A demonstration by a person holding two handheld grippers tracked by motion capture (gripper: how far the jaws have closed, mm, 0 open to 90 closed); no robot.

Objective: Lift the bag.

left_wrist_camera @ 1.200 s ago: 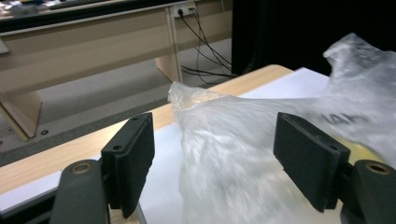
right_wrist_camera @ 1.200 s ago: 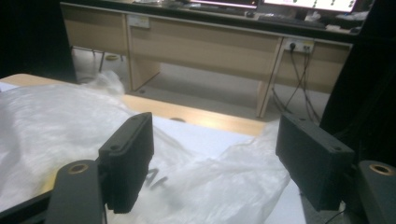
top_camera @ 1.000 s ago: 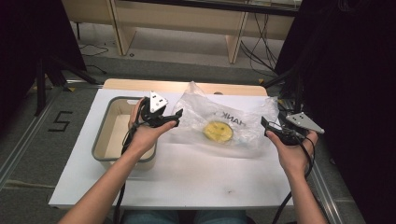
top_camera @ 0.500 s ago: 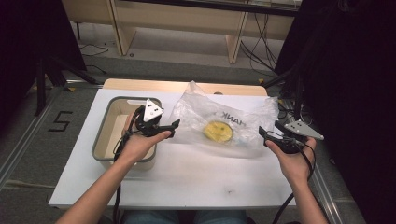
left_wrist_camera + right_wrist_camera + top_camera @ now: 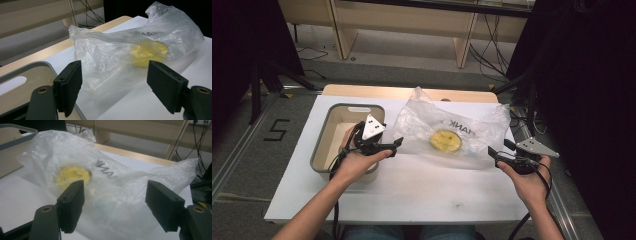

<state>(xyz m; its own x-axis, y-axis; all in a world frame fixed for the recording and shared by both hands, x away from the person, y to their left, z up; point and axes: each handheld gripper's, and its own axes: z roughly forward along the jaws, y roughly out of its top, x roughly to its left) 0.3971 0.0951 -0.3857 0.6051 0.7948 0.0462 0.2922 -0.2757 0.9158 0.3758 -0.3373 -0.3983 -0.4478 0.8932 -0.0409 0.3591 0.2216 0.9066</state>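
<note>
plastic bag (image 5: 452,132), yellow thing (image 5: 445,141) blurred inside

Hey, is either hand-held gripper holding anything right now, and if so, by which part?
Nothing is held. Both the left hand-held gripper and right hand-held gripper are open beside the plastic bag.

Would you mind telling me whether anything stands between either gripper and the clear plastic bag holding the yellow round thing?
Nothing visible does: bare white tabletop lies between the left gripper, the right gripper and the clear plastic bag.
</note>
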